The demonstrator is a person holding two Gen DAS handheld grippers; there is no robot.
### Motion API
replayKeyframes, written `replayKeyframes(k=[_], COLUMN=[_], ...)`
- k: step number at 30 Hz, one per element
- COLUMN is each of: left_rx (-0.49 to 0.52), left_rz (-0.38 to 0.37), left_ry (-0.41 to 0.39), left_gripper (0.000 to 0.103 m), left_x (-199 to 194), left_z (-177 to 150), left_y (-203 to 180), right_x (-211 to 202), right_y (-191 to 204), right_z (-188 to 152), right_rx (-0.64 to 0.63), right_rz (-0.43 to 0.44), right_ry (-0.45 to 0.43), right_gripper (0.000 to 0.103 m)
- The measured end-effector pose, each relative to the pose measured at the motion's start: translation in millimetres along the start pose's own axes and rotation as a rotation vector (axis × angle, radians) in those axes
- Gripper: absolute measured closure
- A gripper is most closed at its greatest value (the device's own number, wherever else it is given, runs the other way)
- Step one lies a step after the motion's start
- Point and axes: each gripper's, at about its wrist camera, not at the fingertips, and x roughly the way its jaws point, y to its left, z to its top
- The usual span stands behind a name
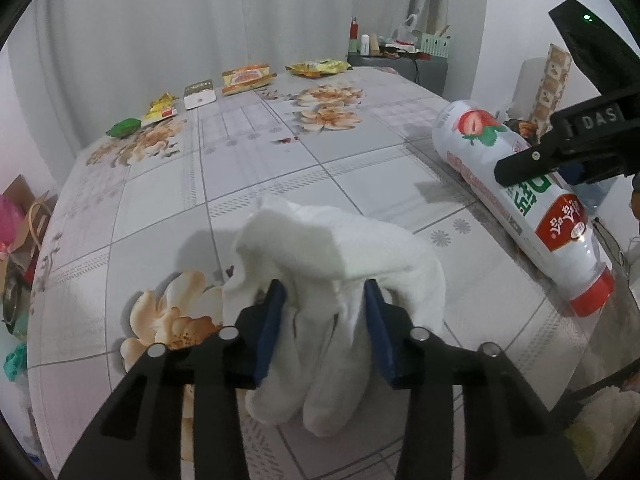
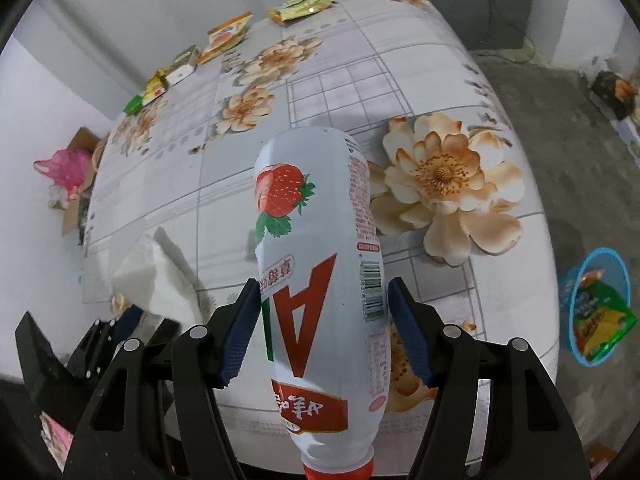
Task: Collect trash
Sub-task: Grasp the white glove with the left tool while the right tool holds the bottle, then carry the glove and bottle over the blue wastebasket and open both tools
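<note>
Item 1: my left gripper (image 1: 324, 320), blue pads pinching a crumpled white tissue (image 1: 340, 264), held above the near edge of the table (image 1: 160, 208).

Item 2: my right gripper (image 2: 320, 328), pads pressed against both sides of a white strawberry-drink bottle (image 2: 320, 248), red cap toward me, base pointing out over the table's near right corner.

Item 3: a row of wrappers along the far edge: green packet (image 1: 124, 127), yellow packet (image 1: 160, 109), small white box (image 1: 199, 95), orange packet (image 1: 248, 77), yellow bag (image 1: 318, 67).

Item 4: blue basket (image 2: 596, 304) on the floor off the right edge, holding a green wrapper.
</note>
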Motion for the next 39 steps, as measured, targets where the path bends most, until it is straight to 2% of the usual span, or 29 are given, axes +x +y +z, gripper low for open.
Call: replayKeyframes(k=[9, 13, 16, 19, 26, 31, 34, 39], left_rx=[0.037, 0.036, 0.028, -0.028, -0.196, -0.276, -0.273, -0.189], left_rz=[-0.026, -0.002, 0.014, 0.001, -0.031, -0.111, -0.169, -0.266], left_ry=[-0.012, -0.033, -0.032, -0.017, 0.011, 0.018, -0.001, -0.015], left_gripper=[0.079, 0.082, 0.088, 0.092, 0.094, 0.094, 0.094, 0.094], left_x=[2, 1, 0, -1, -7, -20, -31, -35], left_z=[1, -1, -2, 0, 2, 16, 33, 68], left_y=[7, 4, 4, 11, 20, 16, 2, -42], right_x=[6, 8, 9, 7, -9, -35, -54, -97], right_y=[4, 4, 2, 2, -15, -52, -83, -152], right_z=[-2, -4, -3, -5, -10, -19, -26, -48], right_rx=[0.035, 0.036, 0.026, -0.003, -0.004, 0.06, 0.117, 0.243], right_rz=[-0.042, -0.039, -0.024, -0.014, 0.117, 0.245, 0.305, 0.294], right_ry=[-0.045, -0.062, -0.058, -0.062, -0.106, -0.159, -0.2, -0.315], right_gripper=[0.044, 0.044, 0.044, 0.045, 0.046, 0.046, 0.046, 0.046])
